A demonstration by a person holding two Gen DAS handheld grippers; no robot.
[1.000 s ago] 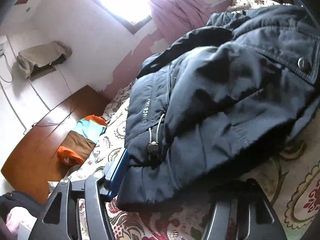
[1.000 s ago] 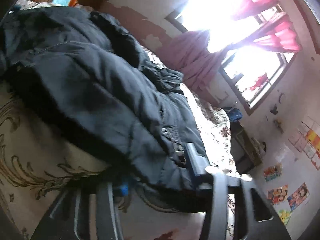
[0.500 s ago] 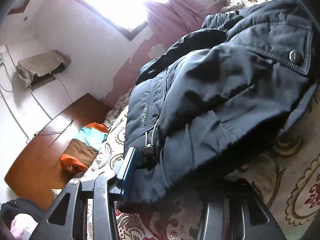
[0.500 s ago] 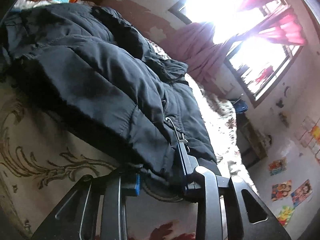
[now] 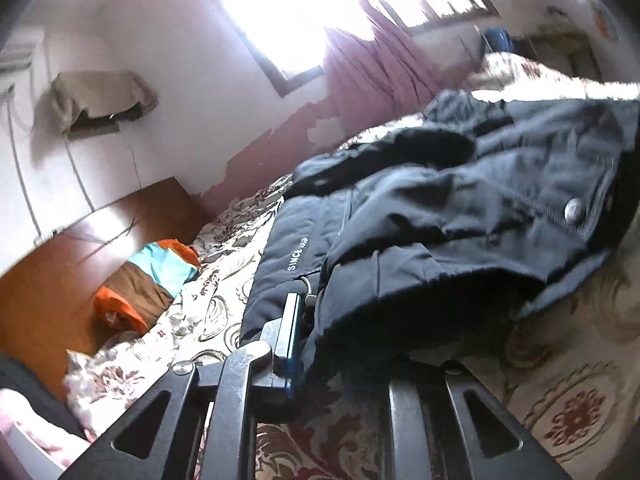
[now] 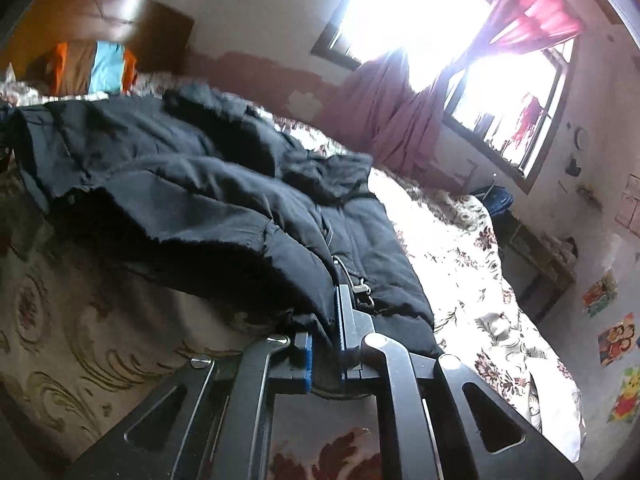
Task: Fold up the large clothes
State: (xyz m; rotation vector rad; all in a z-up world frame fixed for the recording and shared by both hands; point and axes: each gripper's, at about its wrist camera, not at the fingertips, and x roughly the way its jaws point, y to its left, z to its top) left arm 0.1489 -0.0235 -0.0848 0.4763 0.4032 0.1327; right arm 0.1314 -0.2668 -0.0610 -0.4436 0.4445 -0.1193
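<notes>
The right gripper (image 6: 325, 338) has its fingers (image 6: 345, 320), blue-edged and flat, pressed onto the hem of the dark jacket (image 6: 208, 200), the cloth bunched between them; a thin cord with a small metal toggle (image 6: 362, 290) lies just beyond the tips. The left gripper (image 5: 344, 344) shows one flat, blue-padded finger (image 5: 289, 328) set against the jacket's (image 5: 440, 216) lower edge, while the other finger is buried under the padded cloth, so whether the fingers are truly clamped cannot be told. Close by that finger a loop of cord and a strip of white lettering run up a quilted panel.

The jacket is thick, matte and navy-black, puffed in soft ridges, and lies heaped on the bed (image 5: 568, 380). A round metal snap (image 5: 574, 211) sits on its stitched placket, and a fuzzy dark trim rims the hood area.

The bed's cover is cream with scrolling brown and red floral print. Toward the glossy wooden headboard (image 5: 60, 264) rests a folded cloth (image 5: 148, 280) banded orange, brown and turquoise. Behind, mauve curtains (image 6: 392, 112) hang limp beside a glaring window (image 6: 400, 8), above a wall with peeling maroon paint. Bright cartoon stickers (image 6: 616, 338) dot the wall on the right.
</notes>
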